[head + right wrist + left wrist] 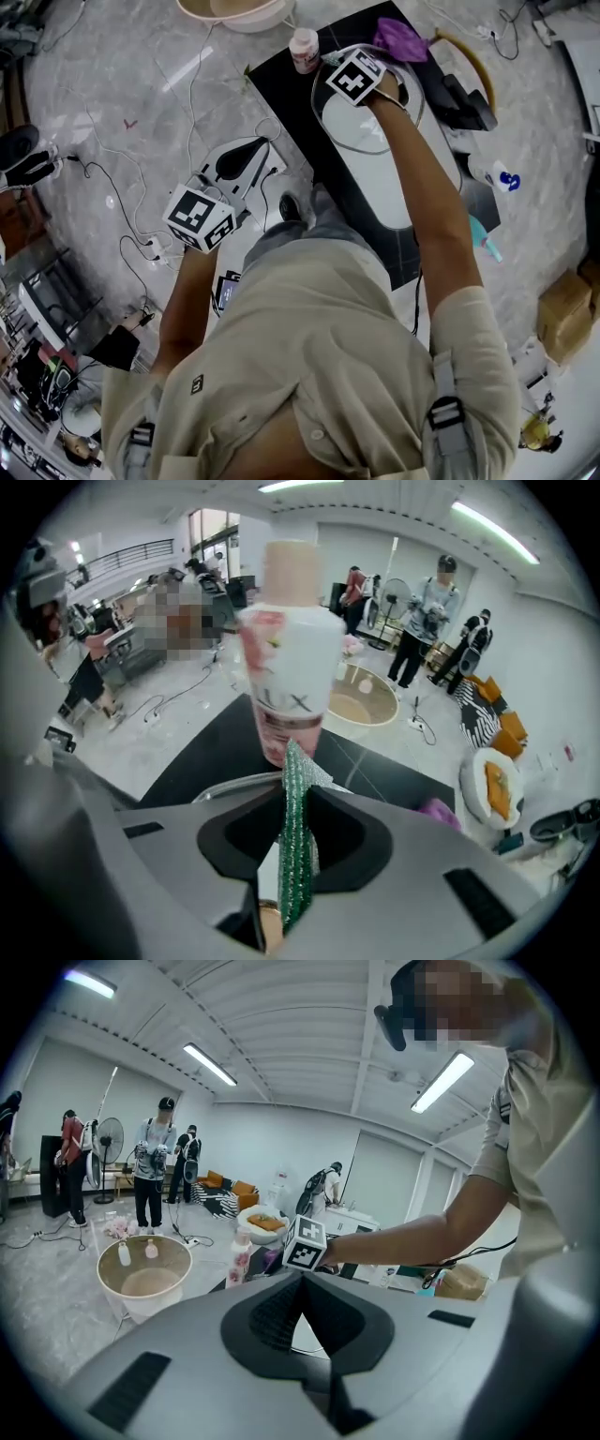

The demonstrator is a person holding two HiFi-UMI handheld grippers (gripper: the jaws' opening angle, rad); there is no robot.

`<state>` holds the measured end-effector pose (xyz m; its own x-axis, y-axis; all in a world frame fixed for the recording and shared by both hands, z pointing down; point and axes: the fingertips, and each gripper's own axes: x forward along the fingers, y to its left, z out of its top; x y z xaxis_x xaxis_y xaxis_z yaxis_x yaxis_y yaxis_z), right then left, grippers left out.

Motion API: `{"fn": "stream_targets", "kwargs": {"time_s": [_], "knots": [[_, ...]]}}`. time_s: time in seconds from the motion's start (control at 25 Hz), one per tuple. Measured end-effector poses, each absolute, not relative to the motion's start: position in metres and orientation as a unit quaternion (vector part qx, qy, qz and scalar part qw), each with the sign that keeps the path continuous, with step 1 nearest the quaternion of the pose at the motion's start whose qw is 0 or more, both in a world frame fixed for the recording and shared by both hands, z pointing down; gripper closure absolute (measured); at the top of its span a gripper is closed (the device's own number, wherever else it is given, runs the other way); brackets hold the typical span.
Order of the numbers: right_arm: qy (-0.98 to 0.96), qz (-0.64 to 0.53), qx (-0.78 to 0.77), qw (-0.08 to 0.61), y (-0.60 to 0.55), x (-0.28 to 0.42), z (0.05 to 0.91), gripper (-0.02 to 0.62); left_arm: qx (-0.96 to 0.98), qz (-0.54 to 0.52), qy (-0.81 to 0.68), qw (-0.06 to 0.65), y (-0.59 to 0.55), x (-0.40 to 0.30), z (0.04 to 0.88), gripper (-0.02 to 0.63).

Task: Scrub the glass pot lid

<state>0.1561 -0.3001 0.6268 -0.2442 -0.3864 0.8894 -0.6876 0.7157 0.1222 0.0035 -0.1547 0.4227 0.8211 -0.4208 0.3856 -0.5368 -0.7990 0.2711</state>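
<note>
Green glittery scrub pad (pixel 296 855) sits clenched in my right tongs (pixel 296 794) over the round glass pot lid (pixel 361 127), upper middle of the head view — I'd press flat and circle, clear of the pink-and-white bottle (pixel 286 667) — left tongs (pixel 302 1277) closed, empty, mid-left.

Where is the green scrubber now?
In the right gripper view, the green scrubber sits clamped in the right hand-held gripper, before the Lux bottle, over the glass pot lid.
</note>
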Motion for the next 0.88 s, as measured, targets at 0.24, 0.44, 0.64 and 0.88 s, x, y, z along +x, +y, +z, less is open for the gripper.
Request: {"fn": "stream_targets", "kwargs": {"time_s": [0.24, 0.44, 0.64, 0.88], "knots": [[-0.789, 0.131, 0.275, 0.533, -0.238, 0.1, 0.631, 0.503, 0.937, 0.153, -0.254, 0.187, -0.155, 0.004, 0.422, 0.592], [-0.801, 0.138, 0.282, 0.51, -0.181, 0.094, 0.632, 0.503, 0.938, 0.152, -0.248, 0.187, -0.156, 0.005, 0.422, 0.592], [-0.795, 0.187, 0.33, 0.474, -0.139, 0.128, 0.628, 0.503, 0.94, 0.152, -0.242, 0.187, -0.158, 0.007, 0.422, 0.592], [-0.759, 0.276, 0.424, 0.41, -0.128, 0.207, 0.627, 0.508, 0.941, 0.151, -0.237, 0.186, -0.161, 0.011, 0.422, 0.592]]}}
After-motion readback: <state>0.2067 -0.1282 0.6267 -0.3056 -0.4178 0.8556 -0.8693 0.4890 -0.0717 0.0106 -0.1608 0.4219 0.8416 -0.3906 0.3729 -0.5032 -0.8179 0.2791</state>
